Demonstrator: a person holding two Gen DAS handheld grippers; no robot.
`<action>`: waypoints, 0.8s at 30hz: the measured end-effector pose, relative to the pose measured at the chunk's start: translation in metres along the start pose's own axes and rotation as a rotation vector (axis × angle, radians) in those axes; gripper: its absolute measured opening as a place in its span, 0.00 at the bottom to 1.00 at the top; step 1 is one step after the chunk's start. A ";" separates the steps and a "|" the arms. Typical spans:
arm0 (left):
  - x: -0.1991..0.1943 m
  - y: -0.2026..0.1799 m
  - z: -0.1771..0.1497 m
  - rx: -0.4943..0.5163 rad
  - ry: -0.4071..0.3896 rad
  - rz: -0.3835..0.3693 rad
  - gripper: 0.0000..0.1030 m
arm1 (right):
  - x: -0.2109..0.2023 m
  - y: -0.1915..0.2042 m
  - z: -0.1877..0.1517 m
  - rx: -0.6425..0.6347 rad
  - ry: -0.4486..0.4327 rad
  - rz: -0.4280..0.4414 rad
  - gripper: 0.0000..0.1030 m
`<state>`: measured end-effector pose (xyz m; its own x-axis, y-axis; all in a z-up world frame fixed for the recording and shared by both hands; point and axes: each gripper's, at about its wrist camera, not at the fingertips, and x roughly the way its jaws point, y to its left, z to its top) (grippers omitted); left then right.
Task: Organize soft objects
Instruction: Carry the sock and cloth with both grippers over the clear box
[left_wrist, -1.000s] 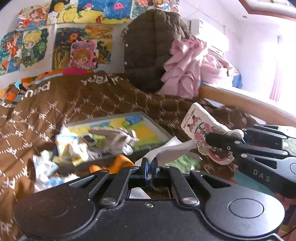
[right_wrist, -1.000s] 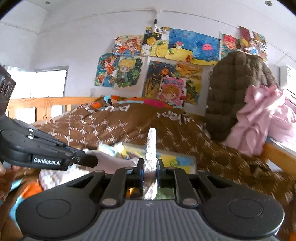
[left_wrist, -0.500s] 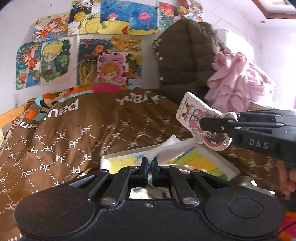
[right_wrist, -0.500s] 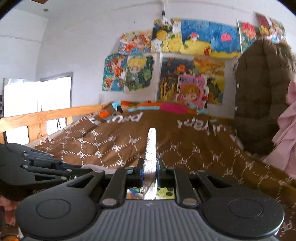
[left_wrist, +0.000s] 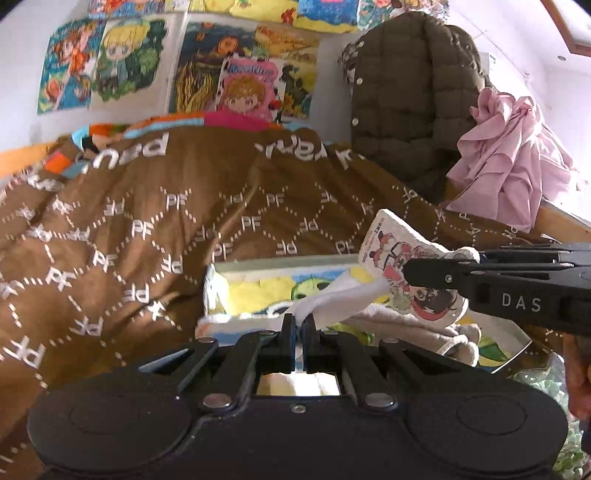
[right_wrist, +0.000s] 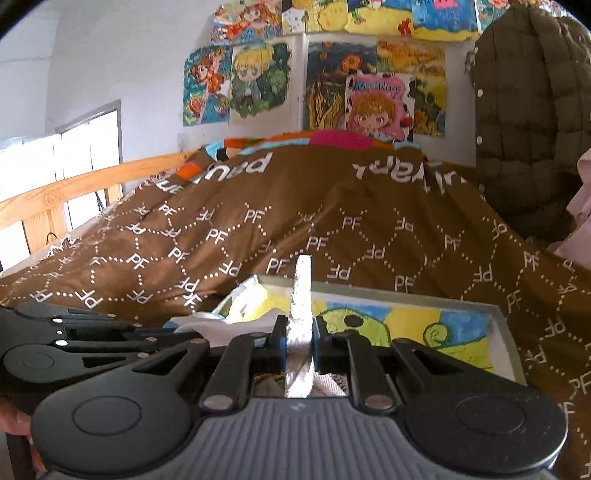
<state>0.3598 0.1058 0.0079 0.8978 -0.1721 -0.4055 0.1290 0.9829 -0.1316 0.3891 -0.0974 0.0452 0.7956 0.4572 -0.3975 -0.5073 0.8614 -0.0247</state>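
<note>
My left gripper (left_wrist: 300, 320) is shut on one end of a white cartoon-print sock (left_wrist: 343, 297). My right gripper (right_wrist: 299, 334) is shut on the sock's other end (right_wrist: 301, 295), seen edge-on there; in the left wrist view it (left_wrist: 439, 273) pinches the printed part (left_wrist: 391, 251). The sock is stretched between the two grippers, above a shallow tray (right_wrist: 506, 332) with a colourful picture floor on the bed. More soft cloth pieces (left_wrist: 417, 326) lie in the tray. The left gripper body (right_wrist: 92, 347) shows at the left of the right wrist view.
A brown patterned quilt (left_wrist: 129, 229) covers the bed. A brown puffer jacket (left_wrist: 410, 96) and pink cloth (left_wrist: 513, 162) stand at the back right. A wooden bed rail (right_wrist: 74, 184) runs along the left. Posters (right_wrist: 258, 74) hang on the wall.
Both grippers have moved left and tilted down with the sock held between them. The tray now fills more of both views.
</note>
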 end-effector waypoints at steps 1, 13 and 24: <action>0.004 0.002 -0.001 -0.007 0.010 -0.009 0.02 | 0.003 0.001 0.000 -0.002 0.006 0.001 0.14; 0.040 0.015 -0.009 -0.088 0.138 -0.064 0.03 | 0.036 0.004 -0.003 0.011 0.127 -0.006 0.14; 0.048 0.020 -0.018 -0.103 0.208 -0.079 0.08 | 0.046 0.004 -0.010 0.042 0.204 -0.016 0.15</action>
<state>0.3975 0.1160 -0.0308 0.7791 -0.2682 -0.5666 0.1419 0.9558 -0.2575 0.4204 -0.0748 0.0176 0.7175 0.3927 -0.5753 -0.4774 0.8786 0.0043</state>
